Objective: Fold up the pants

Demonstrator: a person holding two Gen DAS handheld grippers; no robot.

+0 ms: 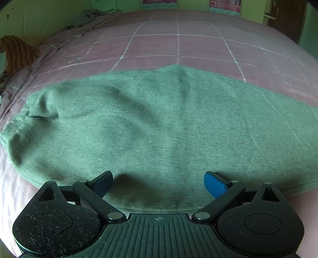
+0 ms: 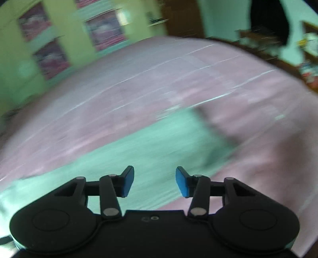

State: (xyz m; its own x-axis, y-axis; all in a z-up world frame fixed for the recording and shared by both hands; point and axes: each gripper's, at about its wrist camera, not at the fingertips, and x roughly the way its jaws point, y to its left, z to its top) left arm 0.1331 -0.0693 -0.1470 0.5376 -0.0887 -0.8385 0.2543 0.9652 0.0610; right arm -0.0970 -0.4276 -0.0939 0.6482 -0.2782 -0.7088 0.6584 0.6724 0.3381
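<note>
no text could be read in either view. the posters [image 1: 224, 5] on the far wall carried printing, perhaps lettering, but it was too small and blurred to make out.

Green pants on a pink checked bed

The pants [image 1: 159, 123] are a flecked, heathered grey-green, plain with no print, darker in their creases. The bed [image 1: 178, 45] wears a dusty pink cover crossed by thin white dashed lines into large squares — paler pink toward its edges. Both grippers, the left gripper [image 1: 158, 183] and the right gripper [image 2: 154, 181], have black bodies with bright blue pads on the fingers [image 1: 215, 184]. The walls [image 1: 39, 17] are yellow-green; a door [image 1: 286, 17] is dark brown, and a crumpled cloth [image 1: 17, 53] at the left edge is orange-brown with dark stripes.
</note>
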